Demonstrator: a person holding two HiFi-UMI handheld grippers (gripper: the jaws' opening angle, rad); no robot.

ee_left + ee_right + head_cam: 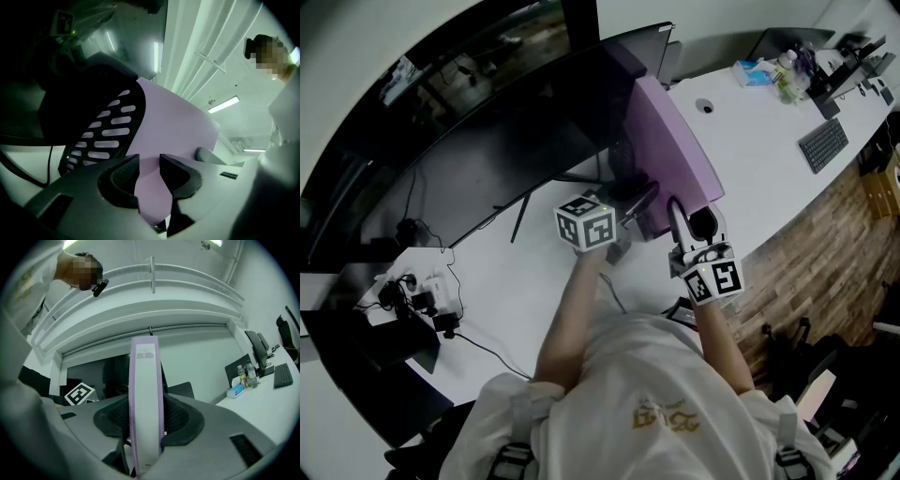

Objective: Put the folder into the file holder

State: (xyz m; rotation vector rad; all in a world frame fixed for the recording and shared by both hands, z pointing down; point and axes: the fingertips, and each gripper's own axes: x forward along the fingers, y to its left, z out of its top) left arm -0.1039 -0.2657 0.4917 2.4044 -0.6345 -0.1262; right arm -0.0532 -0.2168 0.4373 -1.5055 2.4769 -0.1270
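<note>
A black monitor [487,150] is seen close behind the work, and a keyboard [823,144] well off on the white desk [769,159]. The slotted black file holder [110,126] is found just beside the purple folder [675,141]. The folder's lower edge is clamped by the left gripper [149,171] and its spine by the right gripper [146,423]. The folder is held above the desk, long axis pointed away from the person.

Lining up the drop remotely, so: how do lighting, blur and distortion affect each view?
Head view: sharp, but fisheye curves the white desk, and the dark monitor swallows detail behind the purple folder. Left gripper view: dim, greenish; the black slotted file holder is underexposed, ceiling lamps glare. Right gripper view: bright, even; folder crisp, edges bowed.
</note>
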